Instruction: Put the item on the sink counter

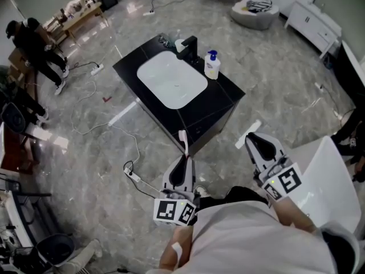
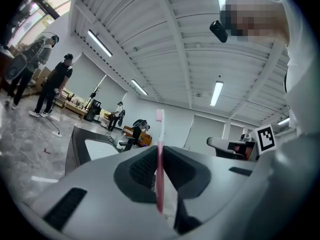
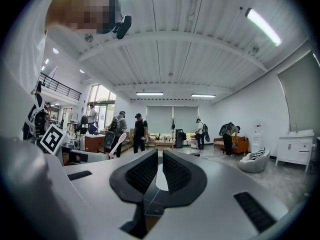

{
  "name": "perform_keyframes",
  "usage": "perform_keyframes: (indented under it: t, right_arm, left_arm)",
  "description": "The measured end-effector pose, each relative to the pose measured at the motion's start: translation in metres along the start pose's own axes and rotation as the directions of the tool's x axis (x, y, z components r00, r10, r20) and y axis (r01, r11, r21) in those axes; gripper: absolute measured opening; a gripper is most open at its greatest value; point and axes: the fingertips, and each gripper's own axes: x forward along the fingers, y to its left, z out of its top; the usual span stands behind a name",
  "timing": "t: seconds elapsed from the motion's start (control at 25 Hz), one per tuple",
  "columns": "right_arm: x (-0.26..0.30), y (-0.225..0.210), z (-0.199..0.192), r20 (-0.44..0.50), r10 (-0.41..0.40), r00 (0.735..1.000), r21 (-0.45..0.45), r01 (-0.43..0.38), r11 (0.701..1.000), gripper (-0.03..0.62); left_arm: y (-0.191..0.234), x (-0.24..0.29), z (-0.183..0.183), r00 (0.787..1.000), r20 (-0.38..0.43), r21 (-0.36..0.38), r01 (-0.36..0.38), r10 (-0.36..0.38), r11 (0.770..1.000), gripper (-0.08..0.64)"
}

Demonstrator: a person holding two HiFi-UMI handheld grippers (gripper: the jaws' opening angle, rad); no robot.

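Observation:
The black sink counter (image 1: 219, 96) with its white basin (image 1: 171, 79) stands ahead of me on the marble floor; it also appears in the left gripper view as the counter (image 2: 80, 141). My left gripper (image 1: 183, 160) is short of the counter's near corner, shut on a pink toothbrush (image 1: 183, 141) that sticks up out of the jaws. In the left gripper view the toothbrush (image 2: 159, 129) stands upright, pinched by the left gripper (image 2: 160, 154). My right gripper (image 1: 251, 137) hovers to the right of it, shut, nothing held; its jaws (image 3: 160, 156) sit together.
On the counter stand a black faucet (image 1: 189, 46), a white cup (image 1: 179, 44) and a blue-capped pump bottle (image 1: 212, 65). Cables and a power strip (image 1: 132, 174) lie on the floor to the left. A white tub (image 1: 328, 170) is at my right. People (image 1: 40, 50) stand far left.

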Motion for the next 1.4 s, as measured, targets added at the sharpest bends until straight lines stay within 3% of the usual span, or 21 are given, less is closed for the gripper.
perform_keyframes:
  t: [0.32,0.84,1.4]
  right_arm:
    - [0.012,-0.015,-0.003,-0.014,-0.011,1.0,0.023,0.012,1.0,0.052]
    - [0.064,-0.075,0.013,0.039,0.074,0.997,0.012,-0.074,0.997,0.052]
    - [0.087,-0.108,-0.002,0.026,0.085,0.996,0.054,-0.086,0.995,0.052]
  left_arm:
    - [-0.001,0.023,-0.004,0.999,-0.033,-0.007,0.019,-0.02,1.0,0.035]
    - [0.0,0.087,0.019,0.999,0.005,0.061,-0.047,0.047,0.997,0.035]
    - [0.025,0.139,0.012,0.996,-0.026,0.09,-0.087,0.09,0.992,0.035]
